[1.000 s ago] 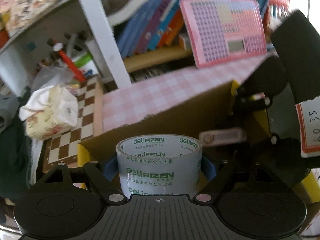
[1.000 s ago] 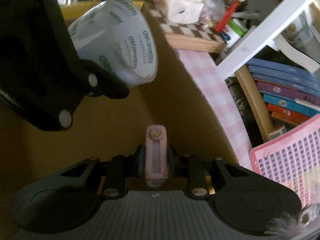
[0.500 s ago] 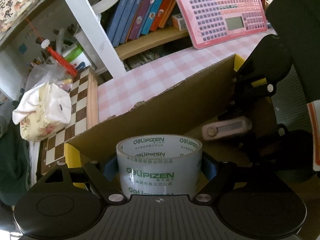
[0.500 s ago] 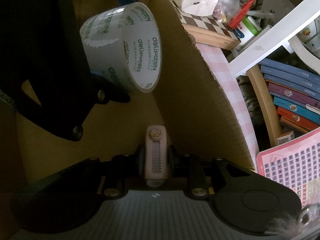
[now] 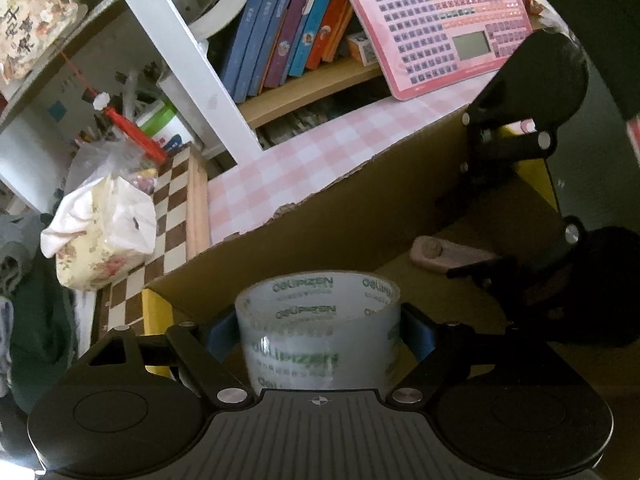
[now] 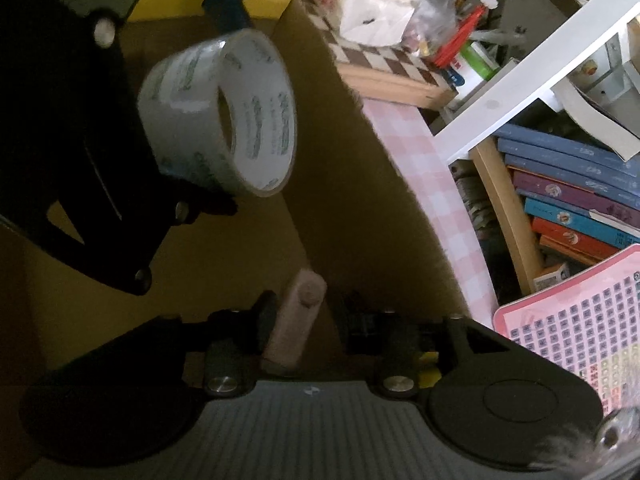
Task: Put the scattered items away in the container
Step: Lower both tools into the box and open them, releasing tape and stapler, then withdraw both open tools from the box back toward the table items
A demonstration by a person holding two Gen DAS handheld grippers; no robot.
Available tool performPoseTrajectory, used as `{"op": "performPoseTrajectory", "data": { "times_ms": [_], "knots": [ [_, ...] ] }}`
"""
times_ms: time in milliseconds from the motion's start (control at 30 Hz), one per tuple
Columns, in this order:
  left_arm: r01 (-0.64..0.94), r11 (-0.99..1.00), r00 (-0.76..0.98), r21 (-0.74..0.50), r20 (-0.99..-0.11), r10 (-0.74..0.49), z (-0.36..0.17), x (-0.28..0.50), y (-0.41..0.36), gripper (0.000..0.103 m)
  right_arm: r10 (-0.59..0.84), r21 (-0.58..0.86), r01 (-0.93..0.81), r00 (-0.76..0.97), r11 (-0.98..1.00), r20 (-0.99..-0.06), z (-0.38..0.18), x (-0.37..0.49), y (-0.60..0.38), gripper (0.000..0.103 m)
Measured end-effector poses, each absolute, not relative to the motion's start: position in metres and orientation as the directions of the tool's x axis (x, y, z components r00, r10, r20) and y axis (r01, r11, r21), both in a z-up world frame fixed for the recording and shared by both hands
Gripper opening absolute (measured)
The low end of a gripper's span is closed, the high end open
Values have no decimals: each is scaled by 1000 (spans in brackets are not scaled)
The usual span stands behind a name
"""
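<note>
My left gripper is shut on a clear tape roll with green lettering, held low inside the cardboard box. The roll also shows in the right wrist view, with the left gripper around it. My right gripper has its jaws spread. The pink utility knife lies tilted between them on the box floor, against the left finger and clear of the right one. The knife also shows in the left wrist view, below the right gripper.
A pink checked tablecloth lies beyond the box wall. A chessboard carries a tissue pack. A shelf with books and a pink keyboard toy stand behind. A white post rises at the left.
Both grippers have sunk deeper into the box. My right gripper has opened and the pink knife has dropped loose and tilted. The left still holds the tape roll.
</note>
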State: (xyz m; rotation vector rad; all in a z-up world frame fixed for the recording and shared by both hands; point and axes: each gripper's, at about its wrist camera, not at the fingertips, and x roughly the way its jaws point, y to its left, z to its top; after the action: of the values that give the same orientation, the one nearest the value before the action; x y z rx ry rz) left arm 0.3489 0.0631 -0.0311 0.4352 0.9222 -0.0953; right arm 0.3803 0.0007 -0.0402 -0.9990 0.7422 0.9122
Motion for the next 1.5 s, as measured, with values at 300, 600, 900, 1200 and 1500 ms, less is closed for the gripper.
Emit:
{"op": "performPoseTrajectory", "data": {
  "times_ms": [300, 600, 900, 1200, 1500],
  "knots": [
    [238, 925, 687, 296, -725, 55, 3, 326, 65, 87, 344, -367, -868, 475, 335, -810, -5, 368, -8, 48],
    [196, 944, 788, 266, -616, 10, 45, 279, 71, 90, 401, -368, -797, 572, 479, -715, 42, 338, -23, 56],
    [175, 953, 853, 248, -521, -21, 79, 226, 85, 93, 420, -357, -713, 665, 603, -618, 79, 295, -39, 78],
    [175, 968, 868, 181, -491, -65, 95, 170, 92, 96, 446, -290, -679, 687, 674, -573, 97, 236, -51, 81],
    [119, 988, 876, 95, -479, -59, 94, 113, 106, 99, 464, -121, -623, 684, 773, -563, 97, 175, -70, 85]
  ]
}}
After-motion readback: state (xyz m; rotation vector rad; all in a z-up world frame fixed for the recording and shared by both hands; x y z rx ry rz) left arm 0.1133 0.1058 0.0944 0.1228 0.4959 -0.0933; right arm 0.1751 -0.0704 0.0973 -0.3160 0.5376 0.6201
